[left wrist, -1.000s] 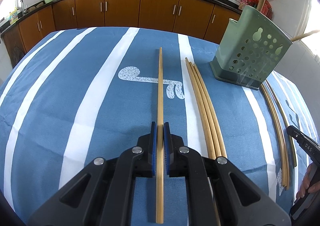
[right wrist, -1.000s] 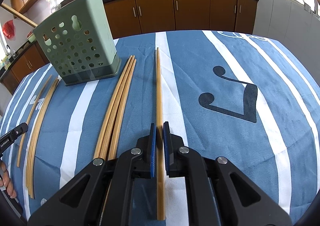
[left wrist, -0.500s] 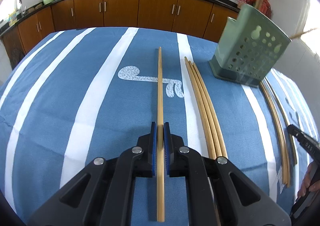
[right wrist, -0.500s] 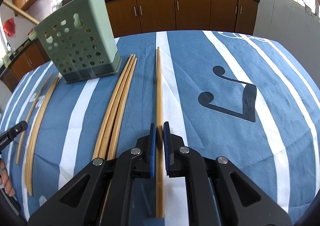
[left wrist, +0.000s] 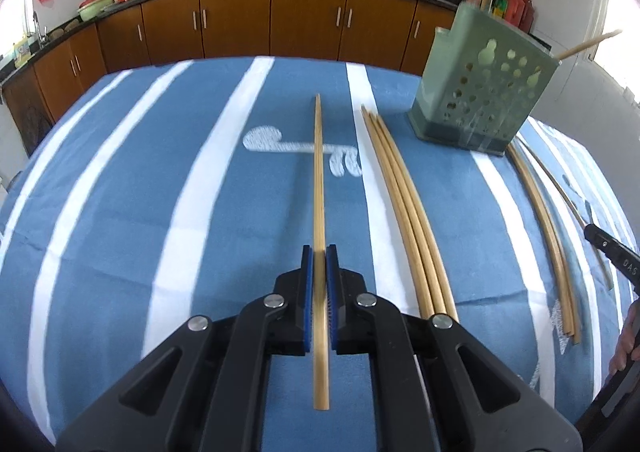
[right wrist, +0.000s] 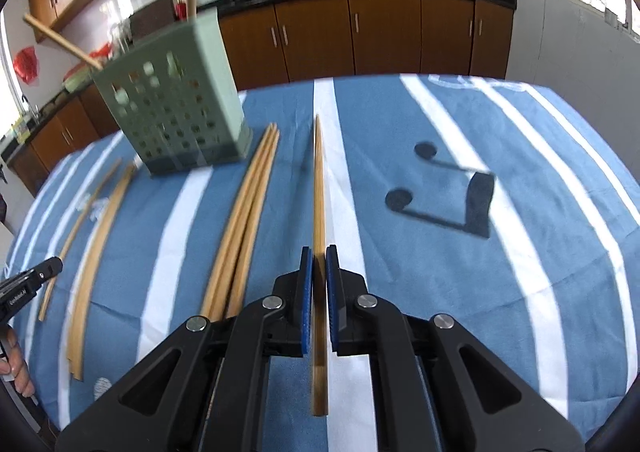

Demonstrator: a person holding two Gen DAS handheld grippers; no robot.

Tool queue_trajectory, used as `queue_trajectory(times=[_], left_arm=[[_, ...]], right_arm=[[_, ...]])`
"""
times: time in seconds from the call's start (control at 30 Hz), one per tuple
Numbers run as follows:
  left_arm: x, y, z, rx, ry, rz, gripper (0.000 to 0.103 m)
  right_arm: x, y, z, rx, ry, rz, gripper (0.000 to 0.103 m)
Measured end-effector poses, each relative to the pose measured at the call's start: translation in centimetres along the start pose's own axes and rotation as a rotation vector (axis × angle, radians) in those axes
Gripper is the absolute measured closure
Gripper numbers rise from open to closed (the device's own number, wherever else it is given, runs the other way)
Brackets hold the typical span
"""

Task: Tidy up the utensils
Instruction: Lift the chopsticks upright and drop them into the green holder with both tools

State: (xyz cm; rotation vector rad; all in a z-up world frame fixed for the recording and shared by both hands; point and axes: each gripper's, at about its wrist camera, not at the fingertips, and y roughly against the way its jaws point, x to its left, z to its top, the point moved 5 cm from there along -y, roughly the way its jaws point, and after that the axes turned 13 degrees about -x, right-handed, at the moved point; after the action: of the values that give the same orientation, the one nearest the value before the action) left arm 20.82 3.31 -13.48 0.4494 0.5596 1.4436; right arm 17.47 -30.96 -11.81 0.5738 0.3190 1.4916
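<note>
My left gripper is shut on a long bamboo chopstick that runs forward along the fingers. My right gripper is shut on another bamboo chopstick, held a little above the cloth. A green perforated utensil holder stands at the far side with two chopsticks leaning out of it. A bundle of three chopsticks lies between the grippers. More chopsticks lie beyond the holder.
The blue cloth with white stripes covers the table; a dark note pattern is printed on it. Brown kitchen cabinets line the far wall. The other gripper's tip and a hand show at each view's edge.
The right gripper has lifted slightly with its chopstick, and the holder now sits lower and nearer in its view. The left gripper has barely moved.
</note>
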Motion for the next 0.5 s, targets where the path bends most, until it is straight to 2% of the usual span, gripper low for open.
queue_trajectory(times=[0.5], left_arm=[[0.8,5.3,6.0,-0.194,0.039,-0.005,0.096]], right_arm=[[-0.2,4.2,5.1,-0.185,-0.032,0.020,0.096]])
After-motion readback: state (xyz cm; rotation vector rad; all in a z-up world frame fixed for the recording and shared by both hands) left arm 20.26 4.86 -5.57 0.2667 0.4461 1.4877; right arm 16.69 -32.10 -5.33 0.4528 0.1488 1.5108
